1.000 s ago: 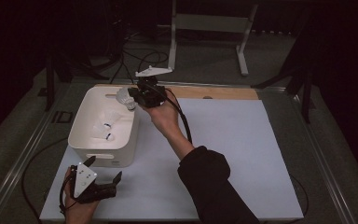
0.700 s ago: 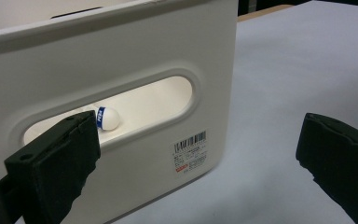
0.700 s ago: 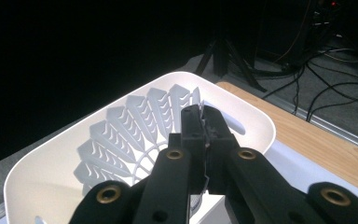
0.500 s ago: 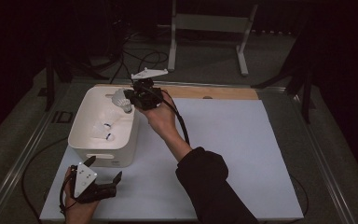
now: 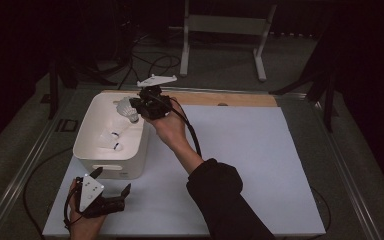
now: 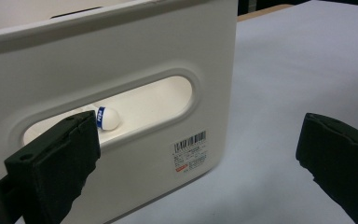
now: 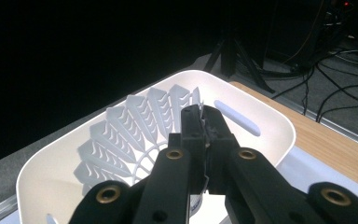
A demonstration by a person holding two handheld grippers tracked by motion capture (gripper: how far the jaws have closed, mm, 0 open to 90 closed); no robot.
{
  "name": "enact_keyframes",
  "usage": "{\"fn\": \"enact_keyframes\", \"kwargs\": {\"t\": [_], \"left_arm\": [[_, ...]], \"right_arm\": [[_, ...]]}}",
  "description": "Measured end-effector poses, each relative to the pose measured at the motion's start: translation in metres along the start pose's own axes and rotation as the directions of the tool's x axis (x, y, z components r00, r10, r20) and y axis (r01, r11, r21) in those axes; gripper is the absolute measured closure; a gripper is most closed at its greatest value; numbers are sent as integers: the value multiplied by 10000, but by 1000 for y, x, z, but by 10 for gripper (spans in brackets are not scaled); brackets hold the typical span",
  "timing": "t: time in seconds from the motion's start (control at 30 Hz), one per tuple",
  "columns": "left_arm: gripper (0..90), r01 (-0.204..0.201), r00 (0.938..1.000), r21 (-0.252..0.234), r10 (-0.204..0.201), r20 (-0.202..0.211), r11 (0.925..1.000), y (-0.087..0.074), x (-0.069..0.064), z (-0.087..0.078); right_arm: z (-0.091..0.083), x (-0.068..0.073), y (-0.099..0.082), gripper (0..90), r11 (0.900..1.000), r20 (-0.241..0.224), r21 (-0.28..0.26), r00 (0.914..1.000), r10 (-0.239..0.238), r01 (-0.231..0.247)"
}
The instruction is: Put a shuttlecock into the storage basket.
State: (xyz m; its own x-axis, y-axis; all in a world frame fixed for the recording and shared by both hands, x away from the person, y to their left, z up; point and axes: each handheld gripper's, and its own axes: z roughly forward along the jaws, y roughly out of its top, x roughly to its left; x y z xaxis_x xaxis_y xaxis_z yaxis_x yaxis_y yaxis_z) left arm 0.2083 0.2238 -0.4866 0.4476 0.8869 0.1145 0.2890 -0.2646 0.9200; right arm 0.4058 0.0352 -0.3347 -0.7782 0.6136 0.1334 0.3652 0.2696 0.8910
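Observation:
A white plastic bin stands on the left of the table. Above its far right corner, my right gripper is shut on a white shuttlecock. In the right gripper view the jaws pinch the edge of the feathered skirt over the open bin. Two more shuttlecocks lie inside the bin. My left gripper rests open on the table just in front of the bin. The left gripper faces the bin's handle slot, through which a blue-banded cork shows.
A white sheet covers the table, with a wooden strip along its far edge. A metal stand and cables lie on the floor beyond. The right gripper's cable trails along the forearm.
My right gripper has carried the shuttlecock a little to the left, farther over the bin. The left gripper has stayed put.

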Motion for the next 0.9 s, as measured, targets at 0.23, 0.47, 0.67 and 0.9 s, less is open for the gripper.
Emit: {"fn": "enact_keyframes", "kwargs": {"t": [0.23,0.47,0.67,0.9], "left_arm": [[2,-12,10000,16,12,8,10000,0,0,0],[2,-4,10000,-10,4,7,10000,0,0,0],[2,-15,10000,14,15,17,10000,0,0,0],[2,-17,10000,25,17,11,10000,0,0,0]], "right_arm": [[3,4,0,893,10000,-72,16,10000,-30,30],[6,3,-1,531,9996,-102,-139,9997,227,-229],[7,-2,-4,307,9995,386,288,9992,132,-143],[4,-10,-8,165,9990,773,447,9970,-61,27]]}}
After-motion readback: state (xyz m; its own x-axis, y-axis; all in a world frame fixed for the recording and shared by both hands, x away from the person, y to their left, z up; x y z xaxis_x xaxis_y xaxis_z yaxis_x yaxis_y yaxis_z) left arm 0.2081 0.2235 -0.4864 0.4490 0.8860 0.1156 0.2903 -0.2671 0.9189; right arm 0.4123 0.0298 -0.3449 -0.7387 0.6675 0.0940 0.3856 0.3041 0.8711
